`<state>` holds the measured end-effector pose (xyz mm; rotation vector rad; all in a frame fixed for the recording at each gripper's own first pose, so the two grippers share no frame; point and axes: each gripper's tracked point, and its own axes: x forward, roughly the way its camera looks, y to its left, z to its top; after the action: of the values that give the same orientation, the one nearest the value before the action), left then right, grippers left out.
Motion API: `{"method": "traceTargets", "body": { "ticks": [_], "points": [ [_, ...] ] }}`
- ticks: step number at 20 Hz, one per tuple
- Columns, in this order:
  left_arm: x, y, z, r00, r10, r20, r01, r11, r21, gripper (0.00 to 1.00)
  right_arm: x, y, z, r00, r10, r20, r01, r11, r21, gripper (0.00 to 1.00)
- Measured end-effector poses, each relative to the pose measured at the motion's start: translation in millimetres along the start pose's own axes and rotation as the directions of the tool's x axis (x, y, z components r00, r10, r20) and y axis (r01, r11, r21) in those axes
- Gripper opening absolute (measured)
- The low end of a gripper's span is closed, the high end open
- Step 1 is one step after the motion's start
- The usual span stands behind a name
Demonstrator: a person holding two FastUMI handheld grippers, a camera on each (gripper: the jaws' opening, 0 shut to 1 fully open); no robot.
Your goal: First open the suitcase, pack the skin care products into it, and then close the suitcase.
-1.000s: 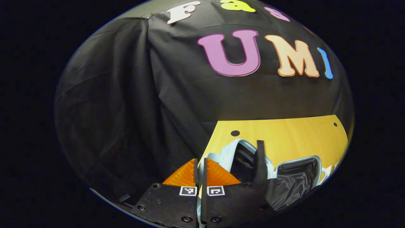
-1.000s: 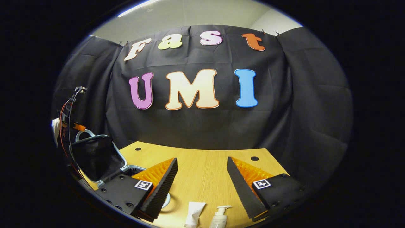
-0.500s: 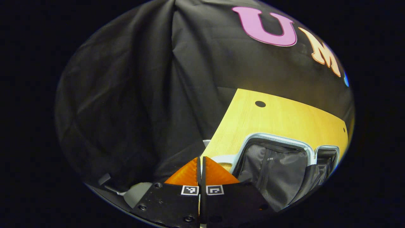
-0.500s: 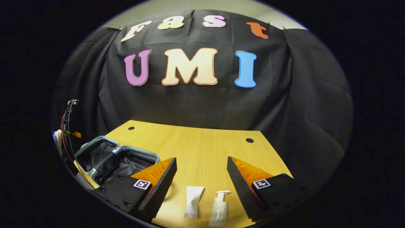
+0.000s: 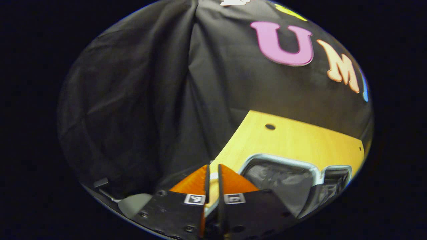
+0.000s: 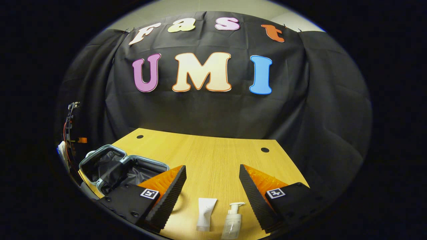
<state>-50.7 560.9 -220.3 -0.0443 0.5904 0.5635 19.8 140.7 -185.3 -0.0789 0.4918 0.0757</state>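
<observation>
The light-blue suitcase (image 6: 100,159) lies open and flat at the table's left end, its two dark-lined halves side by side. In the left gripper view its pale rim (image 5: 283,159) and lining sit just right of my left gripper (image 5: 212,169), whose fingers stand a narrow gap apart with something pale showing low between them. My right gripper (image 6: 212,169) is open wide above the table's front. Below it lie a white tube (image 6: 205,213) and a small clear pump bottle (image 6: 232,220), side by side between the fingers and untouched.
The wooden table (image 6: 206,153) has cable holes at its back left (image 6: 139,136) and back right (image 6: 265,150). Its left edge (image 5: 230,146) runs close to the suitcase. Cables (image 6: 68,126) hang at the far left of the right gripper view.
The suitcase lid went from upright to lying flat. The left gripper's fingers have parted slightly and its view has lifted. The right gripper barely moved since half a second ago.
</observation>
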Motion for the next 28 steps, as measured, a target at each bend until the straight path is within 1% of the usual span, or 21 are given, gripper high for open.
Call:
{"method": "traceTargets", "body": {
  "ticks": [1,3,4,6,8,9,10,11,13,15,19,20,23,25,28],
  "points": [
    [-9.8,-21.6,17.5,0.998,-0.019,0.063,0.018,1.000,0.015,0.37,-0.3,-3.1,2.1,1.000,0.006,0.012,-0.006,1.000,-0.006,1.00],
    [-37.6,-57.8,43.9,0.989,-0.049,0.139,0.045,0.998,0.032,0.74,-2.8,-9.4,6.2,0.999,0.024,0.036,-0.023,1.000,-0.018,1.00],
    [-67.1,-98.4,62.3,0.976,-0.101,0.191,0.095,0.995,0.039,0.92,-5.8,-18.1,6.9,0.998,0.036,0.049,-0.035,0.999,-0.025,1.00],
    [-98.0,-147.5,69.9,0.955,-0.173,0.240,0.166,0.985,0.051,0.92,-9.2,-31.4,3.0,0.997,0.052,0.051,-0.051,0.998,-0.025,1.00],
    [-129.2,-203.5,73.1,0.934,-0.245,0.261,0.235,0.970,0.068,0.94,-11.2,-48.2,-6.3,0.998,0.060,0.035,-0.059,0.998,-0.028,1.00],
    [-140.0,-231.7,70.1,0.926,-0.277,0.256,0.269,0.961,0.065,0.93,-11.8,-57.7,-11.4,0.998,0.063,0.024,-0.062,0.998,-0.026,1.00],
    [-151.8,-261.3,65.6,0.915,-0.319,0.247,0.314,0.948,0.061,0.94,-12.8,-64.9,-17.1,0.998,0.066,0.013,-0.066,0.998,-0.020,1.00],
    [-163.2,-289.7,55.5,0.906,-0.352,0.235,0.348,0.936,0.061,0.94,-14.4,-73.8,-23.1,0.998,0.068,0.007,-0.068,0.998,-0.013,1.00],
    [-183.1,-332.8,30.1,0.894,-0.401,0.201,0.393,0.916,0.080,0.93,-16.7,-88.7,-33.3,0.998,0.069,-0.004,-0.069,0.998,-0.009,1.00],
    [-202.8,-367.1,4.6,0.882,-0.446,0.152,0.435,0.895,0.100,0.93,-18.8,-99.8,-42.9,0.997,0.074,-0.011,-0.074,0.997,-0.009,1.00],
    [-227.6,-421.4,-42.4,0.857,-0.513,0.051,0.505,0.855,0.116,0.93,-21.5,-113.0,-65.3,0.995,0.093,-0.043,-0.093,0.996,-0.001,1.00],
    [-235.9,-440.6,-67.7,0.845,-0.535,-0.009,0.533,0.838,0.118,0.93,-24.2,-116.9,-71.9,0.994,0.097,-0.049,-0.098,0.995,-0.005,1.00],
    [-245.8,-463.7,-109.6,0.826,-0.554,-0.104,0.564,0.818,0.118,0.94,-29.3,-124.2,-86.2,0.992,0.106,-0.069,-0.107,0.994,-0.005,1.00],
    [-254.9,-476.0,-140.6,0.808,-0.564,-0.170,0.585,0.803,0.116,0.94,-32.9,-125.2,-94.5,0.990,0.110,-0.084,-0.111,0.994,-0.003,1.00],
    [-265.3,-485.7,-170.3,0.788,-0.569,-0.234,0.603,0.791,0.107,0.94,-37.4,-123.6,-99.3,0.989,0.120,-0.090,-0.120,0.993,0.001,1.00]
  ]
}}
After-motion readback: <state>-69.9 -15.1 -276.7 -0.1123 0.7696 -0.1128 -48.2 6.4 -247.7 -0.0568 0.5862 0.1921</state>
